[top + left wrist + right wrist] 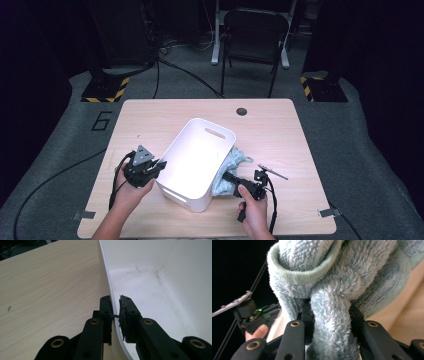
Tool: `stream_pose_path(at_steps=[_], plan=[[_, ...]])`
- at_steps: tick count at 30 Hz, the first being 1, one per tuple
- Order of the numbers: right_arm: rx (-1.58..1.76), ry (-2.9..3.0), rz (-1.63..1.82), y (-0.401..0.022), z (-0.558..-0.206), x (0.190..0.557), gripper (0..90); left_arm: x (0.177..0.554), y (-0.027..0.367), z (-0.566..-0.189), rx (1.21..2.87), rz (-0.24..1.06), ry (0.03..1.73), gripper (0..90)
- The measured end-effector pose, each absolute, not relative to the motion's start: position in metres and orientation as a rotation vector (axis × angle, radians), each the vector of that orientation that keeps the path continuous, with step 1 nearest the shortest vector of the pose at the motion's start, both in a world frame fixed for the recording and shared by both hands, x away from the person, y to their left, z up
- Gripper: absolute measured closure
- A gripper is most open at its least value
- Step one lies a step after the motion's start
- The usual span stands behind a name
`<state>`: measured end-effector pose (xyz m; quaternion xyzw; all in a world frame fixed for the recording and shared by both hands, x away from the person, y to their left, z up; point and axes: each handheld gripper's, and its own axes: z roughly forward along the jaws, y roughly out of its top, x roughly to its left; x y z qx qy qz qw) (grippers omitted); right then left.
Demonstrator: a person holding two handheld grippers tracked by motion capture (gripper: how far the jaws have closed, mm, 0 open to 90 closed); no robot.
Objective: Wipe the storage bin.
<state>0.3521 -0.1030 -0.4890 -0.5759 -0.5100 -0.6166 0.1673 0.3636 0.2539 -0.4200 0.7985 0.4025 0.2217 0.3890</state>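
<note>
On the left side of the worktop (150, 115), the left gripper (159, 165) stands at the long side wall of a white plastic bin (197, 160). In the left gripper view its two jaws are pinching the rim of this wall, one jaw outside and one jaw inside, and the bin (160, 285) is open toward the camera with some dirty marks on its floor. The hand (131, 192) holding this gripper comes from the bottom edge, where the forearm is cut off.

The bin is in the middle of the worktop, lying turned at an angle. A handle slot shows in its far wall and another in its near wall.

Just to the right of the bin there is a light blue fluffy towel (231, 170), touching the bin's right wall. Part of it is hidden behind the bin and the right gripper (226, 176). In the right gripper view the towel (332, 285) is pinched between the jaws as a thick fold, and it covers the jaw tips. It is not possible to tell if the towel rests on the worktop. The right hand (254, 210) is partly cut off below
</note>
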Motion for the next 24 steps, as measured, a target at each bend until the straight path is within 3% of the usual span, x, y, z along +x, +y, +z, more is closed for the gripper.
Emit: stream_pose_path(at_steps=[12,24], plan=[[-1.788,-1.483,-1.546,-0.102,-0.543,0.362,67.3,0.364,0.255,-0.421,2.014,0.561,1.038,78.2],[-1.791,-1.439,-1.523,-0.100,-0.528,0.359,68.5,0.364,0.255,-0.421,1.998,0.543,1.059,77.3]])
